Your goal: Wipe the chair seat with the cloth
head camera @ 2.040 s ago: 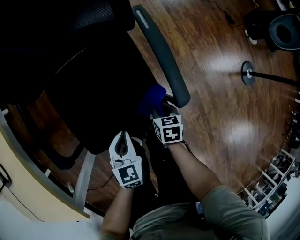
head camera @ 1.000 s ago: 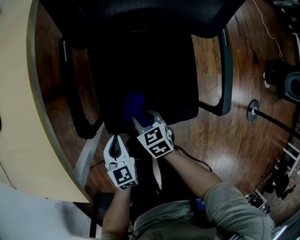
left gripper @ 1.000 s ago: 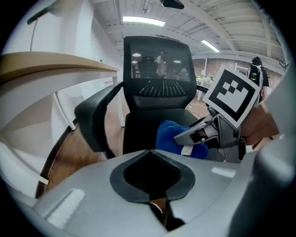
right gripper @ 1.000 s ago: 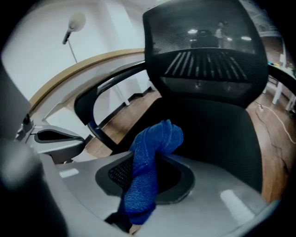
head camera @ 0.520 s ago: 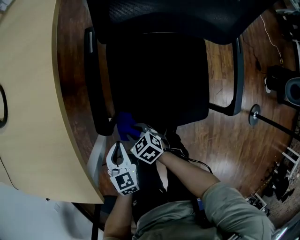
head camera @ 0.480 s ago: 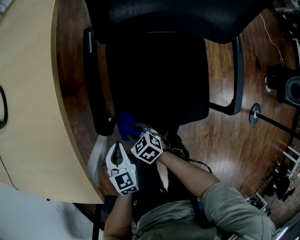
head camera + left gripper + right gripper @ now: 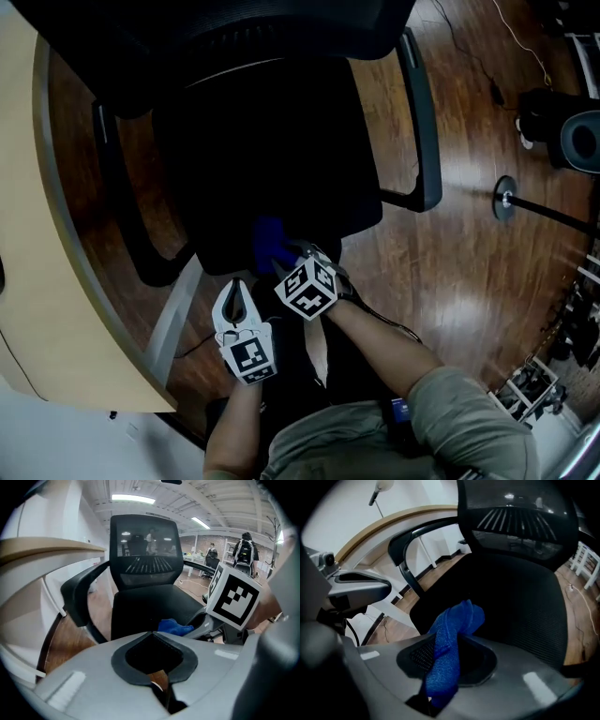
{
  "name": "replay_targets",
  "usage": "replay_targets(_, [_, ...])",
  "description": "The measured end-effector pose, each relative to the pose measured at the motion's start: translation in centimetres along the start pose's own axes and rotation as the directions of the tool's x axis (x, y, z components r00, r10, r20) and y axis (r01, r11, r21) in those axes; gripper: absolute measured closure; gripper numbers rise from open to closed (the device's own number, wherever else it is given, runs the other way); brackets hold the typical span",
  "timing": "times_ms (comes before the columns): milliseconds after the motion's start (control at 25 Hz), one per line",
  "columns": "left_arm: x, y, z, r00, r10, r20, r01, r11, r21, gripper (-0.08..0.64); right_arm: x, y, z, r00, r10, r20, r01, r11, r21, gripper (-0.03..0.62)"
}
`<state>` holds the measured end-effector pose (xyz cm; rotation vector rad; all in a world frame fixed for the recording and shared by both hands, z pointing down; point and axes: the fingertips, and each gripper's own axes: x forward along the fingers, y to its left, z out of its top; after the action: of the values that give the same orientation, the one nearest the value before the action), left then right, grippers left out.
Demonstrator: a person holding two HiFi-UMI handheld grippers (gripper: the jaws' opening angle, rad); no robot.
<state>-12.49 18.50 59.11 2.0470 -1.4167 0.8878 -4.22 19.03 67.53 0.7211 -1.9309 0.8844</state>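
The right tongs [image 7: 291, 253] are pinching a blue cloth [image 7: 269, 239]. In the right gripper view the cloth [image 7: 451, 641] runs up between the two jaws, and its bunched free end stands out past their tips. The left tongs [image 7: 236, 284] are pressed together with nothing between them; in the left gripper view their tips [image 7: 153, 633] meet in one point.

In the head view both tongs are in the lower middle of the frame, the left just beside the right and a little lower. The cloth is at the front edge of the chair seat [image 7: 272, 159], near its middle. Whether it presses on the seat I cannot tell.

The seat is black and fills the middle of the frame, with the mesh backrest [image 7: 234, 23] along the top edge. One armrest [image 7: 422, 122] is at the right of the seat and the other [image 7: 122, 216] at the left. A pale curved tabletop [image 7: 28, 281] takes the left edge of the frame, close to the left armrest. The chair stands on a brown wooden floor [image 7: 469, 253]. At the right, well apart from the chair, a round stand base [image 7: 503, 198] rests on the floor.
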Motion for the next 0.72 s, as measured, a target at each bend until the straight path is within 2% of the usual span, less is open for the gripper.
replay_targets(200, [1.7, -7.9, 3.1, 0.997, -0.081, 0.016, 0.080, 0.995, 0.058, 0.555, -5.1, -7.2, -4.8, 0.996, -0.090, -0.010, 0.090, 0.989, 0.114, 0.491])
replay_targets(440, [3.7, -17.4, 6.6, 0.982, -0.186, 0.030, 0.181, 0.977, 0.116, 0.555, -10.6, -15.2, -10.8, 0.980, -0.196, -0.037, 0.199, 0.953, 0.226, 0.491])
replay_targets(560, [4.5, -20.5, 7.1, 0.977, -0.211, 0.022, 0.206, 0.968, 0.143, 0.555, -11.7, -17.9, -13.2, 0.975, -0.217, -0.057, 0.224, 0.938, 0.265, 0.491])
replay_targets(720, [5.4, -22.9, 6.7, 0.976, -0.219, -0.004, 0.217, 0.960, 0.178, 0.555, -11.6, -19.8, -15.6, 0.978, -0.195, -0.071, 0.207, 0.930, 0.305, 0.489])
